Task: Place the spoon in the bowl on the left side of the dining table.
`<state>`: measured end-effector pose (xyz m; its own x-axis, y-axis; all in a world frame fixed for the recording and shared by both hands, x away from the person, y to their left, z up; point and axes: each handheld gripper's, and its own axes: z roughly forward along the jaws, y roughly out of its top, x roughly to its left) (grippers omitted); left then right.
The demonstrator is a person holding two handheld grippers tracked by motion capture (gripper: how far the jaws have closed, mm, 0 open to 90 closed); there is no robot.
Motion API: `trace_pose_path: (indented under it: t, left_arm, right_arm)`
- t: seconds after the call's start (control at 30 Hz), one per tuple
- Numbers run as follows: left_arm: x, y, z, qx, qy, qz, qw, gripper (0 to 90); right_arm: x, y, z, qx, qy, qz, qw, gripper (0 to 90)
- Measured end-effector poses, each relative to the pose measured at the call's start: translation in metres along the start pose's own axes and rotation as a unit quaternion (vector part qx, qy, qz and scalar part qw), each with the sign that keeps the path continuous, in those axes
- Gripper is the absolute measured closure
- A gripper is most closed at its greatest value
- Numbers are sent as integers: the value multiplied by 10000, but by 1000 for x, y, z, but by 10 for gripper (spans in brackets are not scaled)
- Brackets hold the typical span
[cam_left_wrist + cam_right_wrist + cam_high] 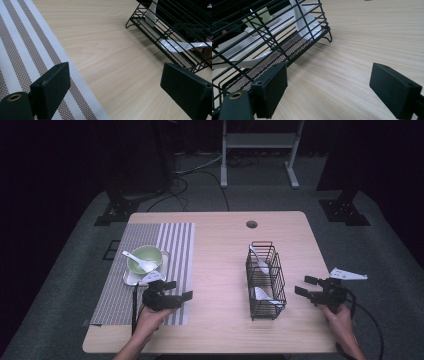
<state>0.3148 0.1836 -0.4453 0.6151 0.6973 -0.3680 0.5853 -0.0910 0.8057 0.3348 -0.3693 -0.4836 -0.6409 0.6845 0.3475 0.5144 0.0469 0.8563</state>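
A black wire basket [266,280] stands on the wooden table [220,255] right of centre, with two white spoons [260,261] inside it. A green bowl [145,258] holding a white spoon [139,260] sits on a small plate [131,278] on the striped placemat [150,270] at the left. My left gripper [179,290] is open over the placemat's near right edge, nothing between its jaws. My right gripper [306,285] is open just right of the basket, holding nothing. The basket [170,32] with a spoon [182,45] appears ahead in the left gripper view. In the right gripper view the basket [269,42] and a spoon [304,22] lie to the left.
A round cable hole [251,224] lies near the table's far edge. Bare wood lies between placemat and basket [112,62]. Beyond the table stand a white frame [260,150] and dark stands on grey carpet.
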Motion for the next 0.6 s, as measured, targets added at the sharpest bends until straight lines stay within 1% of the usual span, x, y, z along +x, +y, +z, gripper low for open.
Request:
trace_pose_path:
  t: [0.07,0.17,0.37,0.6]
  left_arm:
    - [-1,-1,1,16,-11,31,10000,82]
    - [-4,-3,4,59,-68,-36,10000,82]
    - [-11,-7,8,128,-120,72,9998,82]
    - [-13,-14,13,196,-155,60,9997,83]
  right_arm:
    - [0,0,0,0,1,-2,10000,137]
    - [0,0,0,0,7,-15,10000,136]
    - [0,0,0,0,8,-16,10000,136]
    - [0,0,-1,-45,44,-17,10000,137]
